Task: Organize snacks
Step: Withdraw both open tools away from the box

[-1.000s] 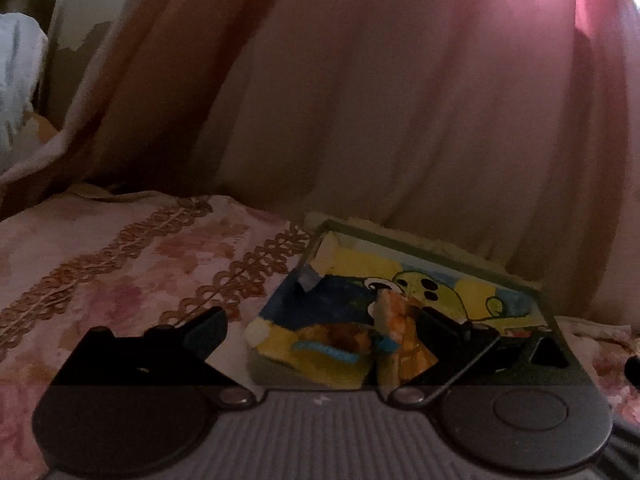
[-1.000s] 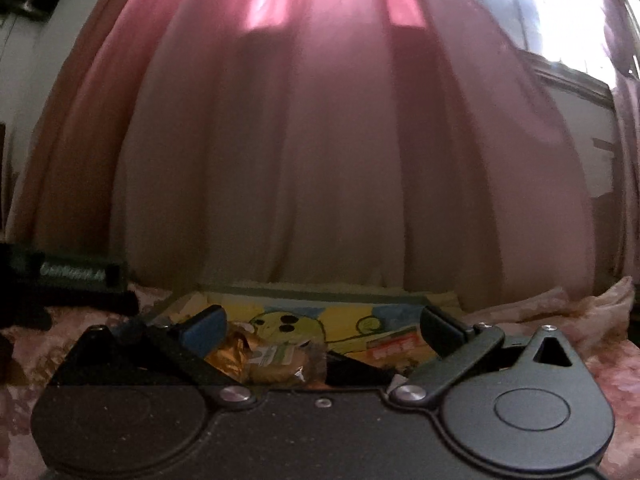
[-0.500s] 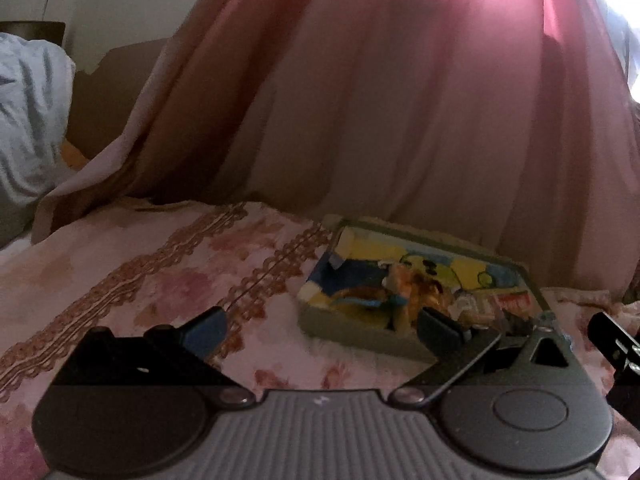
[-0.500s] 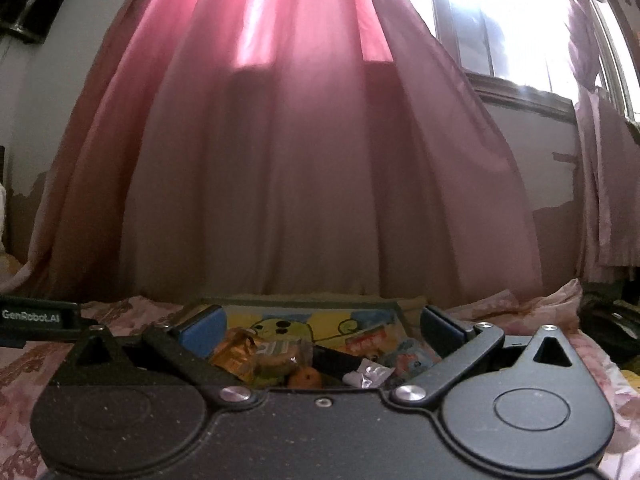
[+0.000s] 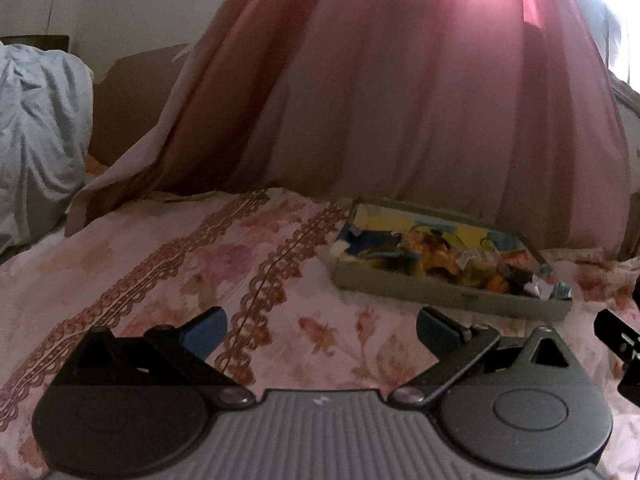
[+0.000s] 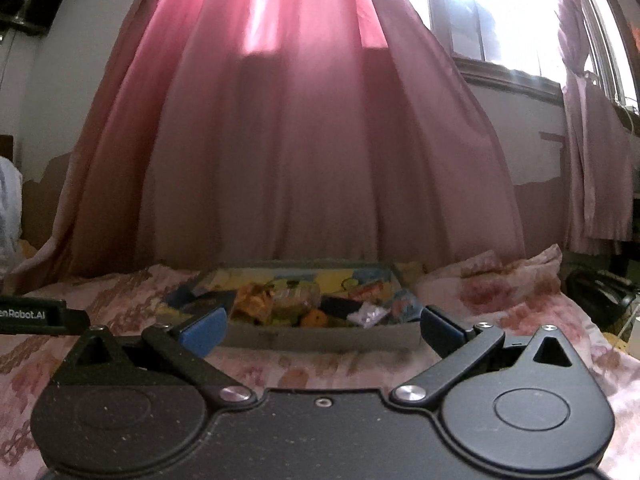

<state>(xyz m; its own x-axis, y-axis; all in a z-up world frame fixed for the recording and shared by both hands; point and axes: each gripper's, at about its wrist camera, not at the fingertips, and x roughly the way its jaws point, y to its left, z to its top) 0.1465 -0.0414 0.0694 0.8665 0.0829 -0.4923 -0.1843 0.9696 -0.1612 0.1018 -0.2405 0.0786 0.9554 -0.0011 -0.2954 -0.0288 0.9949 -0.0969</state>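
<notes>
Right, snacks (image 5: 452, 264) sit piled in a shallow grey box (image 5: 448, 294) with a yellow-and-blue cartoon print on its inner floor; wrappers are mostly orange and yellow, plus a dark blue packet at the box's left end and a silvery crumpled one at its right end. Labels too blurred to read. Box lies on a pink floral bedspread (image 5: 168, 264) with brown lace strips, just in front of a pink curtain (image 5: 400, 100). Left gripper (image 5: 322, 330) hovers over bare bedspread, box ahead and to its right, fingers spread wide, nothing between them. Right gripper (image 6: 322, 326) faces the box's near wall head on, fingers also wide apart and empty, tips near the wall but contact unclear. Left view alone shows a pale blue bundle of cloth (image 5: 36, 132) at far left and a dark edge of the other gripper at right. Right view alone shows a bright window (image 6: 504, 12), a second tied curtain (image 6: 596, 168), a black item (image 6: 600, 296) beyond the bed's right edge, and the left gripper's lettered side at left.
</notes>
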